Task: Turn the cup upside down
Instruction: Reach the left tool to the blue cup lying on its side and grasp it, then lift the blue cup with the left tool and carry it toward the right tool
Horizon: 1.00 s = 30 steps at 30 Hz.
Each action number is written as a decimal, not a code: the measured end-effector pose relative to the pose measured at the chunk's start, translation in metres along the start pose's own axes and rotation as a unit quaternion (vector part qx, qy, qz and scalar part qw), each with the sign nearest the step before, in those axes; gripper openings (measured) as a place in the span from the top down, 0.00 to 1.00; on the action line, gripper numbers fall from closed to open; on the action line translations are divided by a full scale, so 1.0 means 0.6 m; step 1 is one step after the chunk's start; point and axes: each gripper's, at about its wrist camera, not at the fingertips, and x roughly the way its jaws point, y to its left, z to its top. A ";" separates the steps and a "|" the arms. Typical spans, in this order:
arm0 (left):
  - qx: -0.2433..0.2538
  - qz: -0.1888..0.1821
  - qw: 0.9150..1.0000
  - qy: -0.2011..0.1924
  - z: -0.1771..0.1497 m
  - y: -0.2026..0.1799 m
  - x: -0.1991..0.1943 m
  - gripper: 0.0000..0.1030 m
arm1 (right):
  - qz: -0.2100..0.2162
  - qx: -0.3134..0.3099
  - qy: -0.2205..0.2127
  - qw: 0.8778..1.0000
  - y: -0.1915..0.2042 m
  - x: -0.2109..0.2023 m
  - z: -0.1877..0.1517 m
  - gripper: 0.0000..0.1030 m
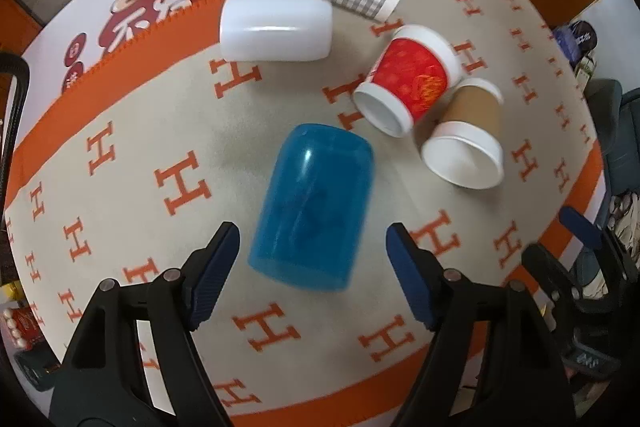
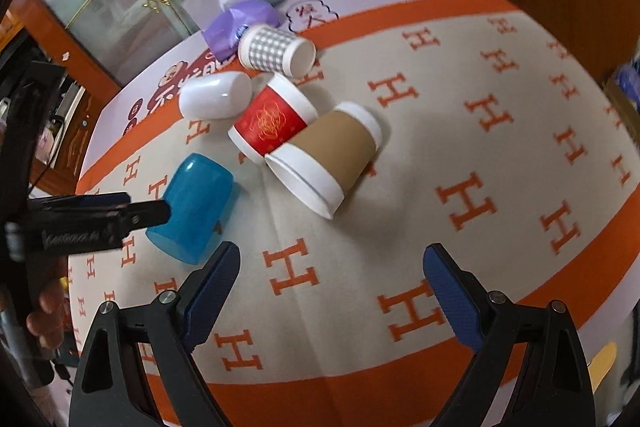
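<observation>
Blue and translucent, the plastic cup lies on its side on the table, over an orange-and-beige cloth patterned with H letters. The left gripper hovers with jaws spread wide to either side of the cup's open end, not touching it. The right gripper hangs wide open and empty nearby. Four other cups lie toppled beyond.

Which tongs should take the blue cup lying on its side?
Left. The left tongs are open with the blue cup lying right between the fingers. The right tongs are open over bare cloth, the cup off to their left.
</observation>
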 end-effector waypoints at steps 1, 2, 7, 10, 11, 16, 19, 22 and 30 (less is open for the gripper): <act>0.007 -0.001 1.000 0.005 0.005 -0.001 0.009 0.29 | 0.002 0.007 0.004 1.000 0.000 0.009 -0.003 0.08; 0.013 -0.003 1.000 0.010 0.009 -0.003 0.019 0.29 | 0.004 0.013 0.009 1.000 0.000 0.018 -0.004 0.08; 0.033 0.000 0.999 0.030 0.023 -0.014 0.064 0.29 | 0.007 0.040 0.025 0.999 -0.008 0.042 -0.017 0.09; 0.040 0.003 0.999 0.037 0.027 -0.017 0.080 0.30 | 0.008 0.054 0.031 0.998 -0.012 0.055 -0.021 0.09; 0.045 0.008 0.998 0.035 0.028 -0.019 0.084 0.30 | 0.008 0.057 0.032 0.998 -0.014 0.058 -0.022 0.09; 0.061 0.015 0.998 0.031 0.030 -0.030 0.096 0.30 | 0.012 0.072 0.040 0.997 -0.021 0.076 -0.029 0.13; 0.073 0.019 0.997 0.031 0.029 -0.038 0.102 0.30 | 0.016 0.080 0.046 0.996 -0.023 0.084 -0.033 0.14; 0.077 0.012 0.996 0.039 0.033 -0.038 0.111 0.30 | 0.017 0.080 0.046 0.996 -0.021 0.087 -0.035 0.14; 0.074 0.030 0.996 0.048 0.039 -0.042 0.140 0.34 | 0.013 0.086 0.047 0.995 -0.032 0.087 -0.034 0.14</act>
